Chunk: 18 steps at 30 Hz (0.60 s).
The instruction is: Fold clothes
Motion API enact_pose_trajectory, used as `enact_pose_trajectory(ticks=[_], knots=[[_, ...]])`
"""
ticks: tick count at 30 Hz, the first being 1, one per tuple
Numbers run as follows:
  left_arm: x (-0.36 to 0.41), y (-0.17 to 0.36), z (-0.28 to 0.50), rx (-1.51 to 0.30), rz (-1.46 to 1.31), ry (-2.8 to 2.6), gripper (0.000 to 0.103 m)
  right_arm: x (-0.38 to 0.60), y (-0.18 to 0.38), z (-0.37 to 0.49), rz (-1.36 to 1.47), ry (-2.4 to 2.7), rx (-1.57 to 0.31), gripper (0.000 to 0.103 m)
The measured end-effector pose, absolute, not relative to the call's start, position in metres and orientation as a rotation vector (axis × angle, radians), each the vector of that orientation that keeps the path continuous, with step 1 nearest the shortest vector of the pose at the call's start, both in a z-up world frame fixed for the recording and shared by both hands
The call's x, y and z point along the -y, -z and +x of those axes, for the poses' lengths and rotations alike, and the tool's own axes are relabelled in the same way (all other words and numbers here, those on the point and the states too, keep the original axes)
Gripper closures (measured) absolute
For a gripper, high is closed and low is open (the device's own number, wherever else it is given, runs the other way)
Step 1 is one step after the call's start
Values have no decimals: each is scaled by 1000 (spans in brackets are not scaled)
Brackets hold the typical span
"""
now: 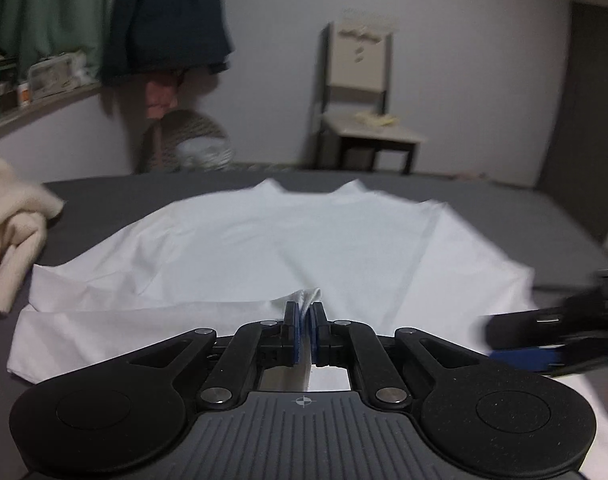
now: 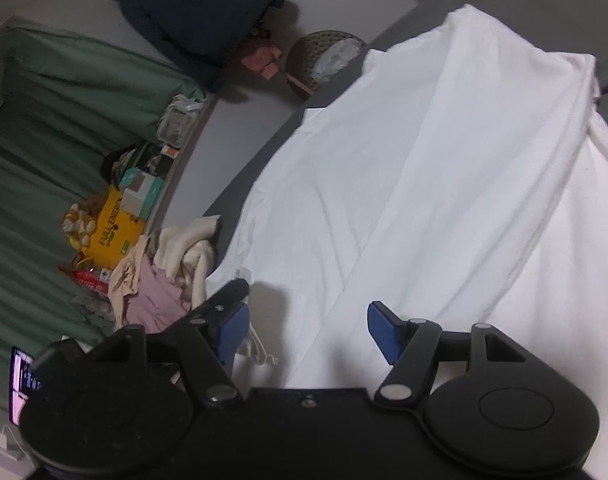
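Dim bedroom with pale walls; dark grey bed (image 1: 104,196) as the work surface, spread flat from near edge to far edge. Beyond it, against the far wall, a chair (image 1: 359,96) with a light seat and back, something pale lying on the seat. To the left, a green curtain (image 1: 52,4), a dark navy garment (image 1: 168,20) hung on the wall with a pink item below it, and a round woven basket (image 1: 188,146) on the floor. Along the left wall a ledge crowded with boxes, among them a yellow box (image 2: 114,228) printed with black letters reading "FULL ENERGY" as far as legible; other labels too blurred to read. A lit screen at the lower left corner of the right wrist view. Heap of cream and pink clothes (image 2: 172,272) at the bed's left side, just beside the white T-shirt (image 1: 288,236). Shirt laid out flat mid-bed, long axis running away from the left camera, neckline at the far end, hem nearest, sleeves out to both sides, left part rumpled. Left gripper (image 1: 304,312) pinched tight on a bunch of the near hem. Right gripper (image 2: 307,328) spread wide with nothing between the blue pads, hovering over the shirt's edge near the heap.
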<state>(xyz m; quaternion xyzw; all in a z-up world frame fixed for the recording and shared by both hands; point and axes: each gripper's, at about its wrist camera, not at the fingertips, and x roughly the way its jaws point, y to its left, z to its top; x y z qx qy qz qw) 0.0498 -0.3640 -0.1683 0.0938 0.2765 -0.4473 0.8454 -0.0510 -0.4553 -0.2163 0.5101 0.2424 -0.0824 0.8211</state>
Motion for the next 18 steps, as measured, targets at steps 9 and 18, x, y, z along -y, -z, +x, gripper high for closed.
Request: enact_pose_trajectory(ticks=[9,18], knots=[[360,178,-17,-567,252,1087,99,440,216,-45,1070,124,-482,44],[361,189,-40,-587,334,1094,94,430,232,-37,1092,137,-564,90]])
